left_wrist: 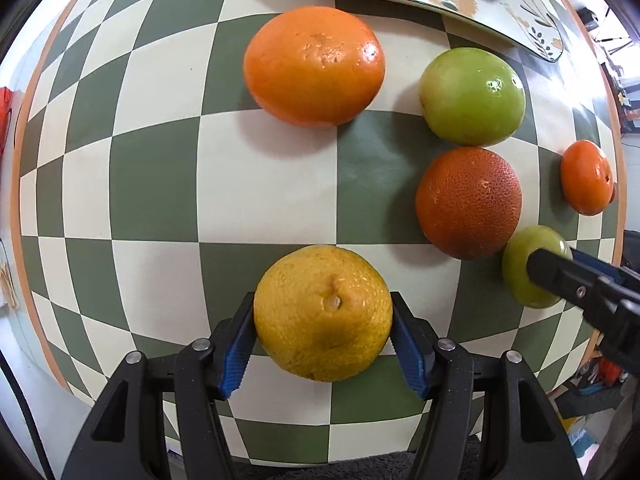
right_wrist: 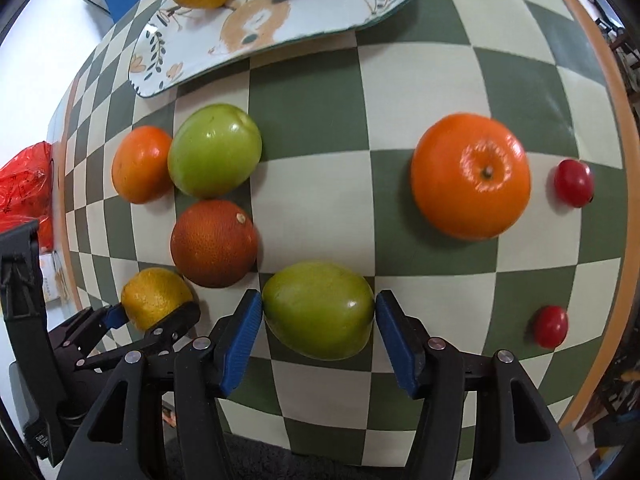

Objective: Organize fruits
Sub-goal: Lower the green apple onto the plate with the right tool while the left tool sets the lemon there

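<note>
On the checkered table (left_wrist: 152,184), the left gripper (left_wrist: 323,320) pinches a yellow citrus fruit (left_wrist: 323,314). To its right, beside a dark orange (right_wrist: 214,243), the right gripper (right_wrist: 319,314) clasps a green fruit (right_wrist: 319,316); both fruits rest on the table.

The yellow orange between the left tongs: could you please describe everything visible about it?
The yellow orange is round, with dull yellow, dimpled peel faintly tinged green and a pale stem scar facing up. It sits on the green-and-cream checkered tablecloth near its front edge. The left tongs bracket it, blue ribbed pads against both sides. No other fruit touches it.
</note>
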Available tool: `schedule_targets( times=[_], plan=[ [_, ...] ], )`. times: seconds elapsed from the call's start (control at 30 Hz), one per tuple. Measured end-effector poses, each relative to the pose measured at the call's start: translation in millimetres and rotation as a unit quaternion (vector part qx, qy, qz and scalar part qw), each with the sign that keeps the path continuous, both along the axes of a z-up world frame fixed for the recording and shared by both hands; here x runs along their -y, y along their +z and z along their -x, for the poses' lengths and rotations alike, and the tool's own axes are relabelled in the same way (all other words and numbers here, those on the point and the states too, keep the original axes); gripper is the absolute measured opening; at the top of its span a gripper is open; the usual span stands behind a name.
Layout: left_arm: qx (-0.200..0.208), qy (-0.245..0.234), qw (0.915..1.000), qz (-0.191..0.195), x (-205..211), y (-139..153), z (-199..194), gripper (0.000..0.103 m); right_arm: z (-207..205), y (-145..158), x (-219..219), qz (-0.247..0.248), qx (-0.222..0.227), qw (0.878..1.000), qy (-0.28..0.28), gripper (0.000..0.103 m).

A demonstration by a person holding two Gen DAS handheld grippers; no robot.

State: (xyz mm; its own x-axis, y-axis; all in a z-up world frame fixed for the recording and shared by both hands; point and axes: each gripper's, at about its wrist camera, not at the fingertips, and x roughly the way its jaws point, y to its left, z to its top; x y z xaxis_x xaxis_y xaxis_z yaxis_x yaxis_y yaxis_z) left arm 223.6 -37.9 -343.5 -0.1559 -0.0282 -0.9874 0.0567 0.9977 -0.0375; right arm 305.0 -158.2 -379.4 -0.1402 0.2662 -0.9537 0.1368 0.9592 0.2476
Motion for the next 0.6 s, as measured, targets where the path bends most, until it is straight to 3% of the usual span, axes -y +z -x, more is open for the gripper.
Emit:
schedule_targets(
  times=[0.33, 0.47, 0.6],
  plan=[
    [-0.004, 0.003, 1.0, 0.003, -1.3, 0.0, -2.4, 0.06, 7.5, -29.0, -11.5, -0.045, -0.04, 0.998, -0.027, 0.062],
    [-0.006, 0.009, 0.9999, 0.006, -9.0, 0.7, -5.9, 0.06, 11.5, -23.5, -19.9, -0.023, -0.03, 0.999, -0.006, 0.062],
    [0.003, 0.019, 0.9995, 0.023, -18.2, 18.3, -14.4, 0.06, 13.6, -12.4, -16.4, -0.036, -0.025, 0.999, -0.016, 0.062]
  ],
)
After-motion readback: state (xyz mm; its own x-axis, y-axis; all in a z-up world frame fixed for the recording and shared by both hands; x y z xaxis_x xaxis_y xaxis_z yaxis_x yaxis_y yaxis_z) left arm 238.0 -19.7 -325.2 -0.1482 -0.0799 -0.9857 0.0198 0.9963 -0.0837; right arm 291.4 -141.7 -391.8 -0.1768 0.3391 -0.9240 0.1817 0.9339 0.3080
